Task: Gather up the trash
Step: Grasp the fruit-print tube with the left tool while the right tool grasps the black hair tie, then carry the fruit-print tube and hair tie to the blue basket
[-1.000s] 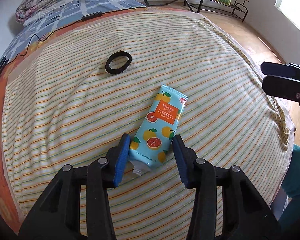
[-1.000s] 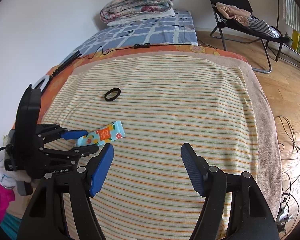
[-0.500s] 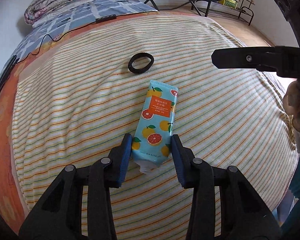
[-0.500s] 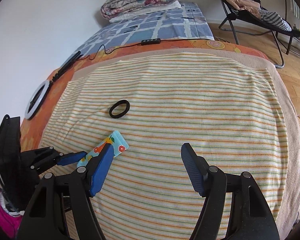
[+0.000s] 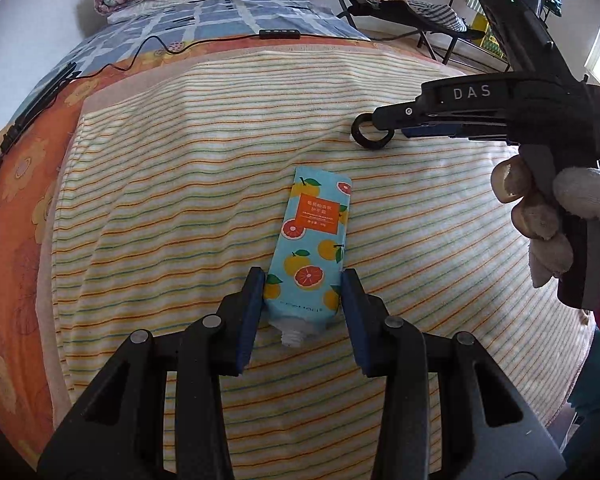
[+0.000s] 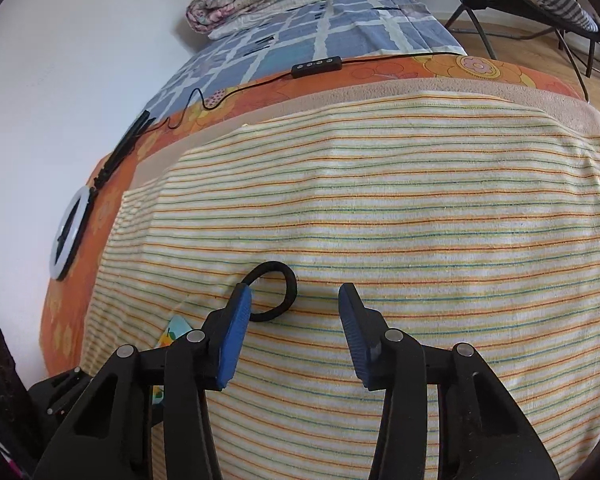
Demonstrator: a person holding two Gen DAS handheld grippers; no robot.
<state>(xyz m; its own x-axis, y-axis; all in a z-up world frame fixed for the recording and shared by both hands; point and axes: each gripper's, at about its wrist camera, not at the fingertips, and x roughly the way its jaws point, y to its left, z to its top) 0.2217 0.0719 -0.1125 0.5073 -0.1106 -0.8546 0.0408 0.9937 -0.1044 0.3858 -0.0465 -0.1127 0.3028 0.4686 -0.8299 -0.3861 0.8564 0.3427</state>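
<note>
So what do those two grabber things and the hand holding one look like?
Both grippers, left and right, are black plastic, with silver rivets and blue ribbed pads on the fingers. From the side, the right gripper's body shows white letters "DAS". The hand holding it wears a white, worn-looking knit glove.

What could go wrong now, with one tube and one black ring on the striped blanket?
1. The right tongs are closing, but the black ring lies off-centre by the left pad, so they may miss it or pinch the blanket.
2. The left tongs hold the tube only near its open neck; it could slip or leak.
</note>
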